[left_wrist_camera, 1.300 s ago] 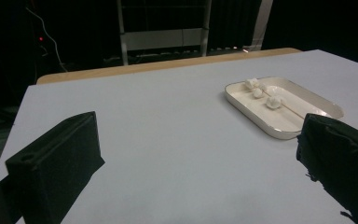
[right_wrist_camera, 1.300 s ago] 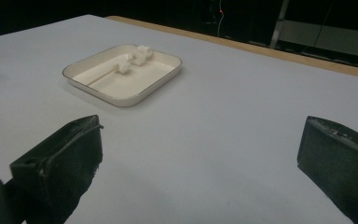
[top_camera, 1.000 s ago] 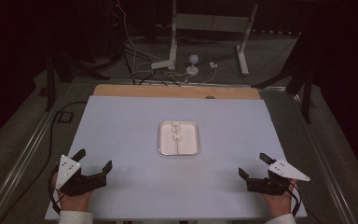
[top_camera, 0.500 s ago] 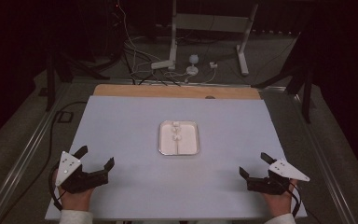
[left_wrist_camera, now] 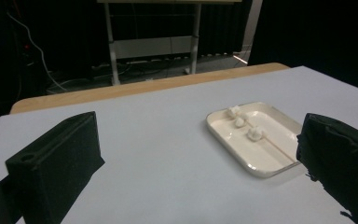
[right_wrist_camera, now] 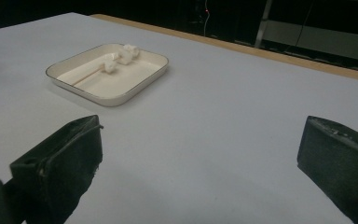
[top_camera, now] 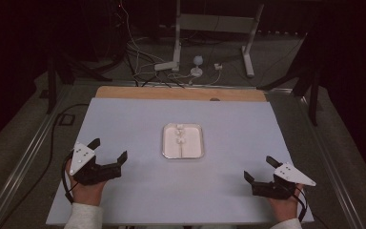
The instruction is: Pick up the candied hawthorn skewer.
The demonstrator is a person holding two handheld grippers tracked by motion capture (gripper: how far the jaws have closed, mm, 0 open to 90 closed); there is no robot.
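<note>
Tray point(top_camera: 183, 141) sat at the middle of the tabletop point(top_camera: 124, 114), a shallow white dish with a darker rim, and three small white lumps point(top_camera: 179, 134) lay in it, lined up along its far half; what they were made of could not be told in the dim light. A thin ridge or rod seemed to run from them toward the near rim.

Left gripper point(top_camera: 107, 150) rested near the front left corner of the tabletop with its jaws spread wide and nothing between them. Right gripper point(top_camera: 259, 168) rested near the front right corner, its jaws likewise wide apart and empty. Both pointed inward toward the tray but were well apart from it.

Judging from this, the work had not begun: the lumps were untouched, neither gripper had closed on anything, and every reach and grasp was left to do.

No brand, label or writing could be read on the tray, the grippers or the tabletop.
</note>
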